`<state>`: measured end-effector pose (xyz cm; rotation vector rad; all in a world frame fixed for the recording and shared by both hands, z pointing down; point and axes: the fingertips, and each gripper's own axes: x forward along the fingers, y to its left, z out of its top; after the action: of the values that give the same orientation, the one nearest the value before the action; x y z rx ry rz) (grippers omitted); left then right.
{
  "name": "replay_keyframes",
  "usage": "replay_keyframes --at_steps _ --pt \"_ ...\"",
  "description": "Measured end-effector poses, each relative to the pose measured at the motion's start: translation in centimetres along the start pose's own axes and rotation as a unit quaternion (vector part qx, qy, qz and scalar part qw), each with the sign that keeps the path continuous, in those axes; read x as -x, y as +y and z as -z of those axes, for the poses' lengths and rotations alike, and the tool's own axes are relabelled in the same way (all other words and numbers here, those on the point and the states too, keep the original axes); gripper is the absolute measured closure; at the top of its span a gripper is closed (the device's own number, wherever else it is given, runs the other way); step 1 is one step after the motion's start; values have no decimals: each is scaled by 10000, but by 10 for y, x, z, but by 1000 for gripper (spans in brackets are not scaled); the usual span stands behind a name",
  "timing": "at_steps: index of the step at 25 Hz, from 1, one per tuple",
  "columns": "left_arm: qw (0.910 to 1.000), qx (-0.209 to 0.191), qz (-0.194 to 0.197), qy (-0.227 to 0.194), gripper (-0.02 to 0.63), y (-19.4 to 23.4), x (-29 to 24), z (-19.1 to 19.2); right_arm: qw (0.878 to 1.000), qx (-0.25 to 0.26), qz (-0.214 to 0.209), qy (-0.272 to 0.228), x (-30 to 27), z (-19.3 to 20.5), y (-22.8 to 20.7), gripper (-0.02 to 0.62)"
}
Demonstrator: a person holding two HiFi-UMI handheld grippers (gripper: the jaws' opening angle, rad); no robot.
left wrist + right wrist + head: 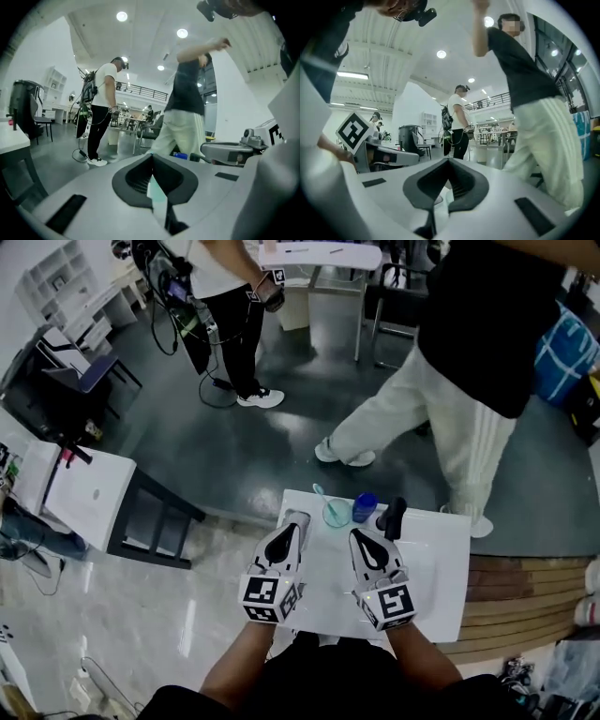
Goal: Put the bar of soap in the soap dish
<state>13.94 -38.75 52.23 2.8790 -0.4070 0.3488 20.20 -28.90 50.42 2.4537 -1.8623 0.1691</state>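
My left hand-held gripper (294,522) and right hand-held gripper (359,534) are both closed on nothing, raised over the worktop (433,554) just short of the dish (336,513). I can't make out the soap; it may be in the dish. A low swing could knock the dish off the edge.

Two grippers (294,521) (360,534), two bystanders (234,324) (450,399), one teal dish (336,513), one blue cup (365,507), one black object (394,517).
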Motion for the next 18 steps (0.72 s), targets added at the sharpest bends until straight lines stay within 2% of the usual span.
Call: replay_keyframes --at_steps 5,18 --pt "9997 -30 55 -221 584 -10 4 -3 9999 -66 138 -24 7 -4 -7 580" --pt "9998 -12 79 -198 584 -15 11 2 9993 -48 360 -17 16 -6 -11 580"
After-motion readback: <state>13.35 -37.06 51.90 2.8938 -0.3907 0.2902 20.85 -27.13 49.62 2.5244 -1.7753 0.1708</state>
